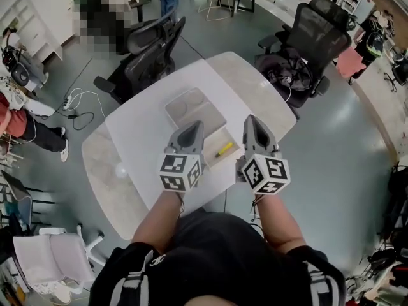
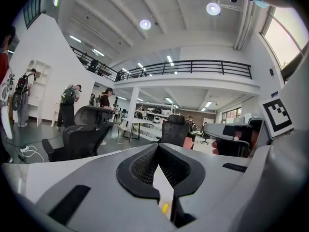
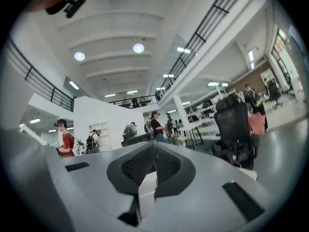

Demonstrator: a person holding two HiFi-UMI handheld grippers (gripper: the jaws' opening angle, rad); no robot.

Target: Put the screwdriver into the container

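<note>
Left tongs: jaws together at the tips with nothing clamped. They are held over the counter, just left of centre in the head view.
Right tongs: jaws shut tight and empty, level with the left pair and just right of centre.
Left gripper view: a sliver of pale surface and a speck of yellow show under the closed tips.
Screwdriver: yellow, lying flat and slanted in the gap between the two tongs. Neither pair touches it. It rests on a pale beige patch against the container's lower right side. Whether that patch is a compartment of the container, I cannot tell.
Container: grey-beige and shallow, with two round hollows in its top. It sits just beyond the tips of the left tongs, near the frame's centre.
Counter: white, angled like a diamond in the frame, and it carries the container.
Office chairs: one black chair at the counter's upper left edge, another at the upper right.
</note>
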